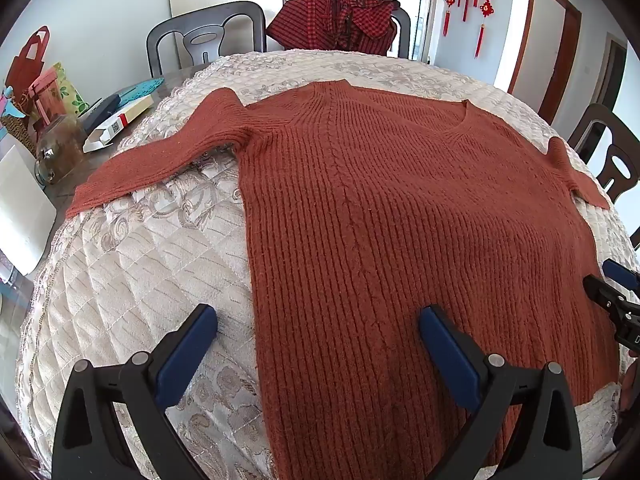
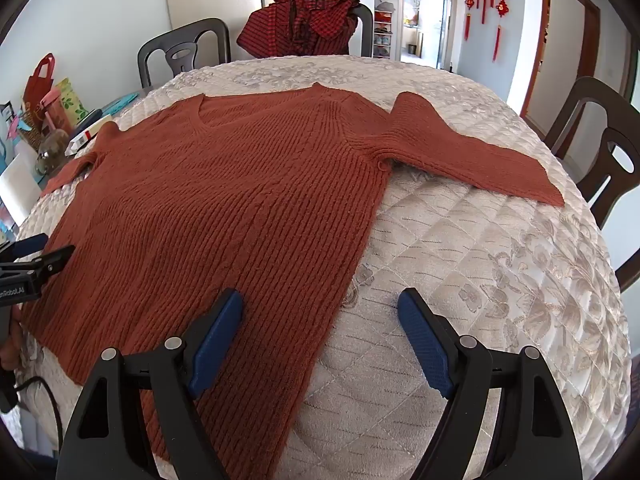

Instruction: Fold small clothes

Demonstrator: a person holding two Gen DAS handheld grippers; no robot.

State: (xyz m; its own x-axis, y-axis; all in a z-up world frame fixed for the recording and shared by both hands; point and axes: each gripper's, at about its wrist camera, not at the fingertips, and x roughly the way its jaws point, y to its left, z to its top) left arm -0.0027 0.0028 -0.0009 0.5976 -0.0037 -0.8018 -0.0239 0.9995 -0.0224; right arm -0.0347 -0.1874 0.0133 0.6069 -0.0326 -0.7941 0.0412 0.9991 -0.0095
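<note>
A rust-red ribbed knit sweater (image 1: pixel 400 220) lies flat, front up, on a quilted cream table cover (image 1: pixel 132 264), both sleeves spread out; it also shows in the right wrist view (image 2: pixel 224 216). My left gripper (image 1: pixel 318 318) is open, hovering over the sweater's lower left hem edge, one finger over the cover and one over the knit. My right gripper (image 2: pixel 320 304) is open over the lower right hem edge. Each gripper shows in the other's view: the right one (image 1: pixel 616 292) and the left one (image 2: pixel 40 252). Neither holds anything.
A red checked garment (image 1: pixel 336 16) hangs on a far chair. Dark chairs (image 2: pixel 600 152) stand around the table. Bags (image 1: pixel 36 68), a glass jar (image 1: pixel 60 148) and boxes (image 1: pixel 120 120) crowd the left side of the table.
</note>
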